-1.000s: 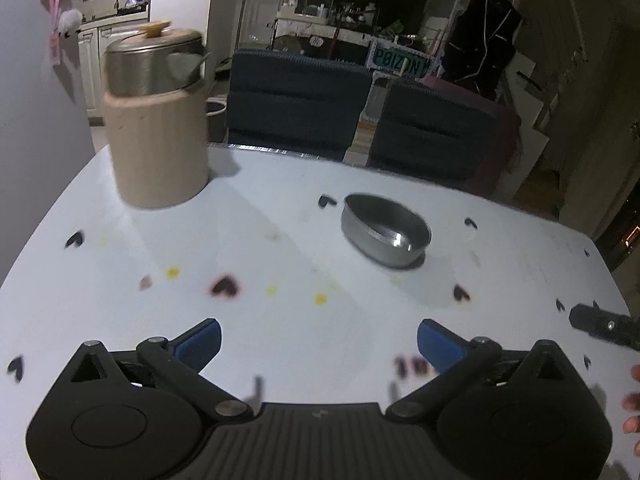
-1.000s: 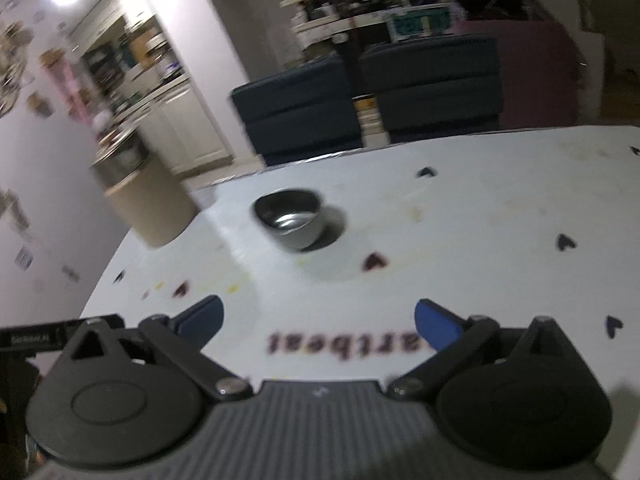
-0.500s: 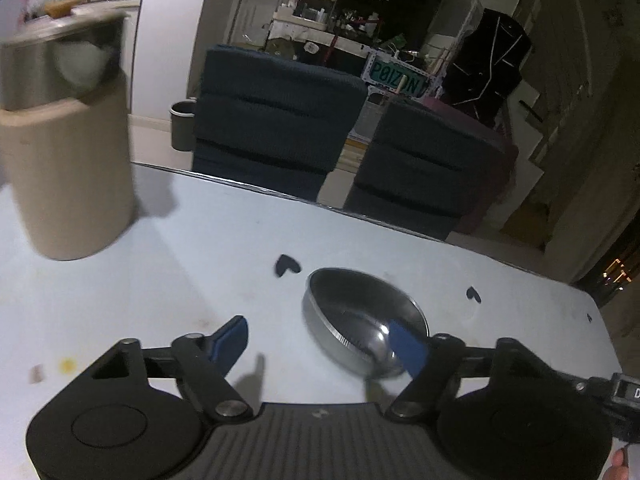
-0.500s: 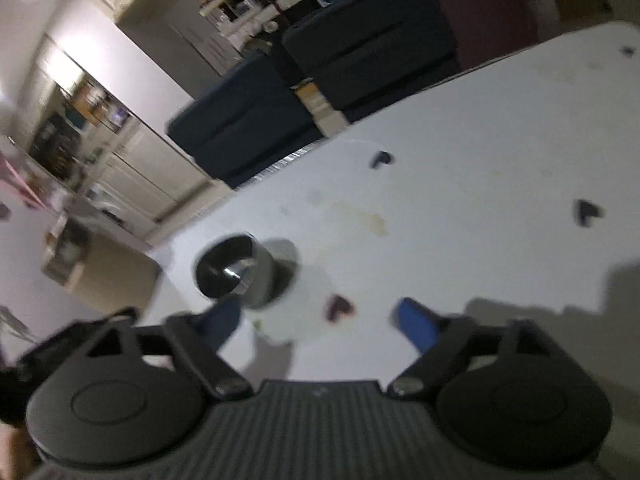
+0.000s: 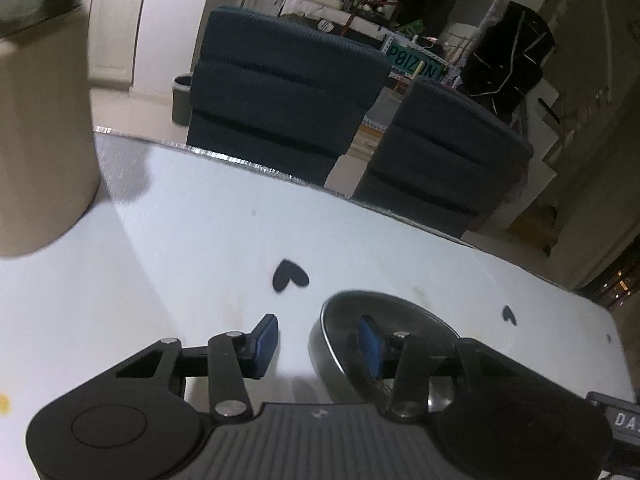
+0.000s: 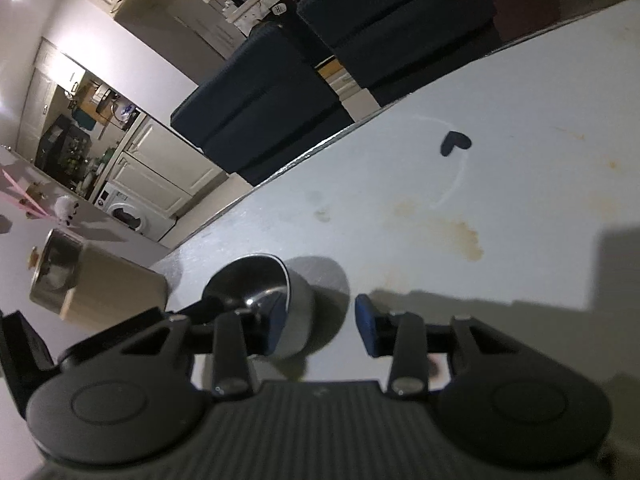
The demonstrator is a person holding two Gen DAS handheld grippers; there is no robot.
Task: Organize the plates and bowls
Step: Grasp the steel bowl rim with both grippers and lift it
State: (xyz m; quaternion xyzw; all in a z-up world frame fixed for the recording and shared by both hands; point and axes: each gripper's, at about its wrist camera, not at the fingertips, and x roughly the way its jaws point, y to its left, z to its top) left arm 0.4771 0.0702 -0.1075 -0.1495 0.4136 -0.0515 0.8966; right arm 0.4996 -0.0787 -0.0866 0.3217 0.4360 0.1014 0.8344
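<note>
White table (image 5: 200,248) | steel bowl (image 5: 408,320) seemingly empty | both tongs (image 5: 316,340) (image 6: 320,328) parted, straddling rim

Two low wrist views, close over one shared bowl (image 5: 404,320) (table-level).

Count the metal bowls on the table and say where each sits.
1. The steel bowl sits on the white table, with both grippers straddling opposite sides of its rim. Anything behind the grippers' bodies is hidden.
</note>
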